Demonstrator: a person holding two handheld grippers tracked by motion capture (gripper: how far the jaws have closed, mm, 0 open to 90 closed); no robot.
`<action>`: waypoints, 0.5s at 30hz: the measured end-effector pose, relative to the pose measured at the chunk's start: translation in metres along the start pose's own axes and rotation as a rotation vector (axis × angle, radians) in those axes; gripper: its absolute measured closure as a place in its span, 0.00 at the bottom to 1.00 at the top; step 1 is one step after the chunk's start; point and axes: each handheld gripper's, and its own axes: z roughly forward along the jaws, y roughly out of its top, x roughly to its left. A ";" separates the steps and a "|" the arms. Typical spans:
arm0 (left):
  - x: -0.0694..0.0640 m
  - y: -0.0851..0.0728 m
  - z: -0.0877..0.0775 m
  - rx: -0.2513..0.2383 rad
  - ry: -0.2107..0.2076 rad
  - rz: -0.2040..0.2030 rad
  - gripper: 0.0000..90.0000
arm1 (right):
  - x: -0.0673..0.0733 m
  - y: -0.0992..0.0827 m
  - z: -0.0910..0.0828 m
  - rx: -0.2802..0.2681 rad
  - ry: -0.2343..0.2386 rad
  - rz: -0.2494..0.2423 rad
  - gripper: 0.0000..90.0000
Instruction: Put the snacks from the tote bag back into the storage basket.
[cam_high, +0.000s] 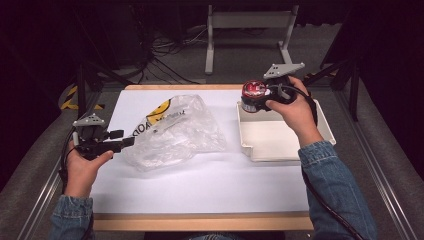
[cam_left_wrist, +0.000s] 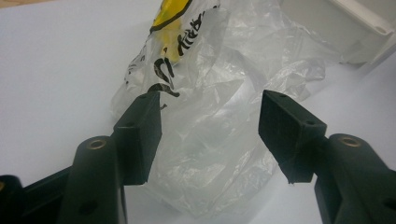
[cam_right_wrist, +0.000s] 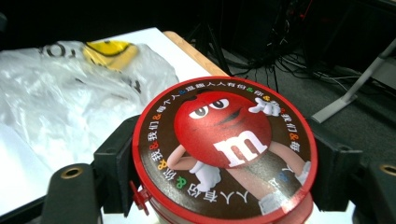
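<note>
A clear crumpled plastic bag (cam_high: 172, 131) with yellow and black print lies on the white table (cam_high: 200, 180), left of centre. My left gripper (cam_high: 126, 138) sits at the bag's left edge, jaws open; in the left gripper view the bag (cam_left_wrist: 215, 116) lies between and beyond the spread pads without being pinched. My right gripper (cam_high: 252, 98) is shut on a round candy tub (cam_high: 254, 92) with a red lid. It holds the tub above the far left corner of the white tray (cam_high: 280, 137). The right gripper view looks down on the lid (cam_right_wrist: 224, 149), a pad on each side.
The tray (cam_left_wrist: 345, 28) stands right of the bag, its inside bare. A wooden strip edges the table at front and back. Beyond the far edge are a grey stand's legs (cam_high: 247, 37) and loose cables (cam_high: 165, 55) on the floor.
</note>
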 end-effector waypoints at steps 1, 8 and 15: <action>0.000 -0.001 -0.001 0.004 0.003 0.000 0.45 | -0.002 -0.003 0.000 0.000 0.001 0.002 0.27; 0.001 -0.005 -0.007 -0.003 0.012 -0.010 0.45 | -0.015 -0.022 0.006 -0.009 0.024 0.021 0.27; 0.001 -0.010 -0.011 0.002 0.025 -0.029 0.45 | -0.024 -0.038 0.015 0.000 0.040 0.020 0.27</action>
